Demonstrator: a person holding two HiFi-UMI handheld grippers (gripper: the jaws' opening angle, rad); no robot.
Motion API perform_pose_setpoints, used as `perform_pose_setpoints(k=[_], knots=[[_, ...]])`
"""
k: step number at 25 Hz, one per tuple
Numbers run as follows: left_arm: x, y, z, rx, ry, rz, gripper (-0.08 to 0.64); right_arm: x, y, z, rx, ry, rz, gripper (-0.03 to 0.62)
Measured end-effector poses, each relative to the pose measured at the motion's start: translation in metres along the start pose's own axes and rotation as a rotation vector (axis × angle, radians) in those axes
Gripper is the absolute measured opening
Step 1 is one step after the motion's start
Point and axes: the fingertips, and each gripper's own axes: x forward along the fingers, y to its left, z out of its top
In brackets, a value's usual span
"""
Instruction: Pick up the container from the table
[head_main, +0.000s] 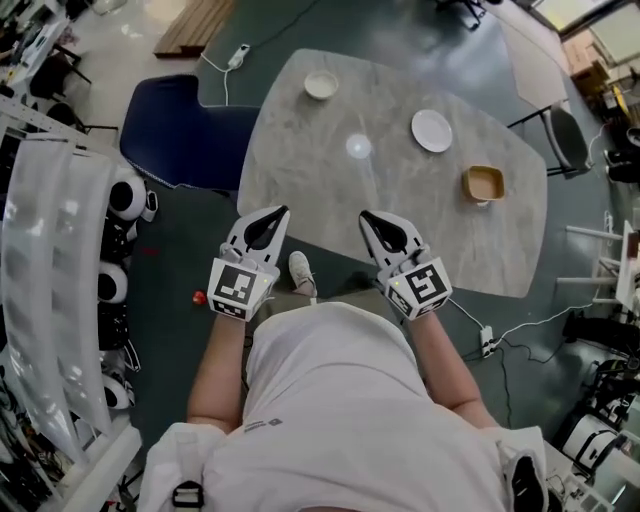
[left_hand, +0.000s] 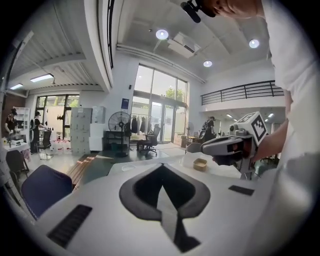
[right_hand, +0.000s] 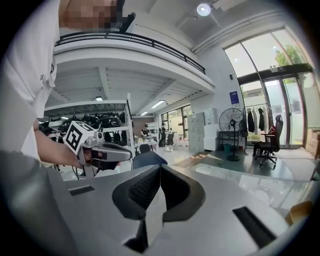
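Well away, tan container (head_main: 484, 184) upright by the right edge of the table (head_main: 300, 150), mouth up, no clear long axis, left gripper (head_main: 280, 212) and right gripper (head_main: 365, 215) at its near edge, jaws closed, empty.

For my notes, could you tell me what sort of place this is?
Likely a robotics lab or workshop: white robot-like units, a power strip on the floor, a railed mezzanine.

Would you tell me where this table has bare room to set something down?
Freest: the near stretch of the table ahead of the left hand-held gripper and right hand-held gripper, short of the white bowl and plate. Crowded: between plate and tan container.
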Motion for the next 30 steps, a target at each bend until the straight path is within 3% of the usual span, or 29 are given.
perform_pose_setpoints(k=[9, 18, 23, 30], knots=[[0.055, 0.011, 0.007, 0.047, 0.029, -0.168, 0.002, 0.002, -0.046, -0.011, 0.033, 0.042, -0.165, 0.031], [0.111, -0.039, 0.019, 0.093, 0.062, -0.293, 0.002, -0.072, -0.12, -0.048, 0.11, 0.102, -0.37, 0.04], [0.139, -0.069, 0.016, 0.13, 0.116, -0.31, 0.002, -0.109, -0.157, -0.073, 0.141, 0.134, -0.43, 0.044], [0.166, -0.105, 0.011, 0.136, 0.176, -0.276, 0.002, -0.147, -0.212, -0.115, 0.153, 0.193, -0.451, 0.055]])
